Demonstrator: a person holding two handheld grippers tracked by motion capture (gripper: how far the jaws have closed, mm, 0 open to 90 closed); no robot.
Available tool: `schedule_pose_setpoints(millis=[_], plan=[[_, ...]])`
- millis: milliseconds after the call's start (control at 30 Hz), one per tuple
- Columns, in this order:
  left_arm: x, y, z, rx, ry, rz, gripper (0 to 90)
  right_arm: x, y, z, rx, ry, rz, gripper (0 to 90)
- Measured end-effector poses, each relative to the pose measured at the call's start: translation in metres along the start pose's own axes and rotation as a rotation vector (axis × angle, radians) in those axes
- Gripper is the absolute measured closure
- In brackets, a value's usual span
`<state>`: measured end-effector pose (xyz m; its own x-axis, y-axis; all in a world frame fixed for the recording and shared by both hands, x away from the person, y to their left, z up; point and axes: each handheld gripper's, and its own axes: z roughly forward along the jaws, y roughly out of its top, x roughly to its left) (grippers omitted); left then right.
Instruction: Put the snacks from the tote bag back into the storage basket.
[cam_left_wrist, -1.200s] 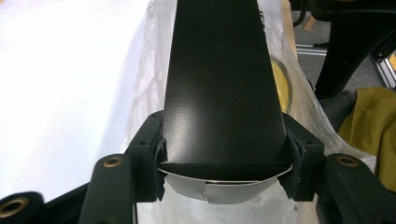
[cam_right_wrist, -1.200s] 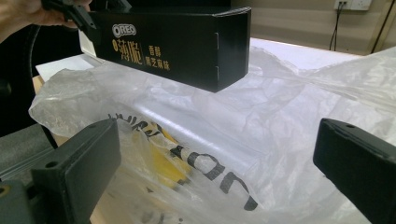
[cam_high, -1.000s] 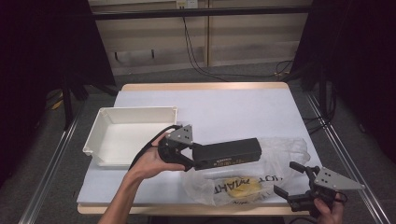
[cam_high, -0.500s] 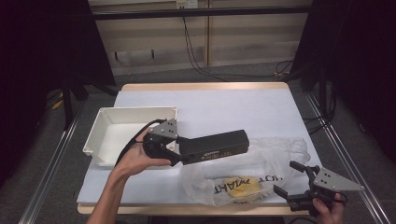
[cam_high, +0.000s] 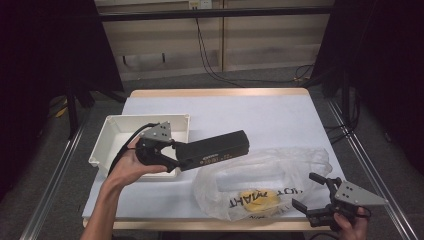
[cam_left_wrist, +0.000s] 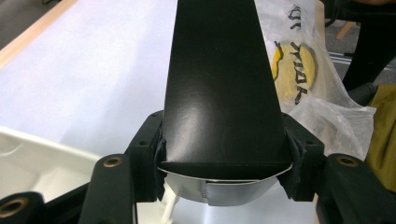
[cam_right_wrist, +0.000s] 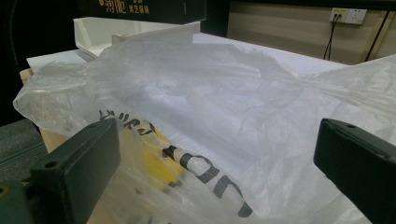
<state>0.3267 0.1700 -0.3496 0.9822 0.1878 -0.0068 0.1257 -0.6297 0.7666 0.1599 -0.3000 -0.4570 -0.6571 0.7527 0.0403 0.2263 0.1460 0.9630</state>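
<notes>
My left gripper (cam_high: 176, 155) is shut on one end of a long black box (cam_high: 215, 149) and holds it level above the table, its far end pointing right. In the left gripper view the box (cam_left_wrist: 224, 84) runs away from me between both jaws, which press its sides. A clear plastic bag (cam_high: 260, 175) with black and yellow print lies crumpled at the front right. Just right of the bag, my right gripper (cam_high: 305, 191) stands open at the table's front edge. In the right gripper view the bag (cam_right_wrist: 196, 93) lies ahead of the wide-apart jaws.
A white rectangular tray (cam_high: 112, 135) stands at the left of the table, right beside my left hand. The white table cover (cam_high: 260, 115) stretches to the back. Dark curtains and cables surround the table.
My left gripper has carried the black box leftward toward the white tray and a little up. The right gripper and the bag have stayed where they were.
</notes>
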Motion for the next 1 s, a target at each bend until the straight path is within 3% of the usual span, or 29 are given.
schedule_pose_setpoints(millis=[1000], plan=[[0.044,-0.032,-0.076,-0.007,0.127,-0.095,43.3,-0.001,-0.001,0.002,-0.001,0.002,-0.005,0.4]])
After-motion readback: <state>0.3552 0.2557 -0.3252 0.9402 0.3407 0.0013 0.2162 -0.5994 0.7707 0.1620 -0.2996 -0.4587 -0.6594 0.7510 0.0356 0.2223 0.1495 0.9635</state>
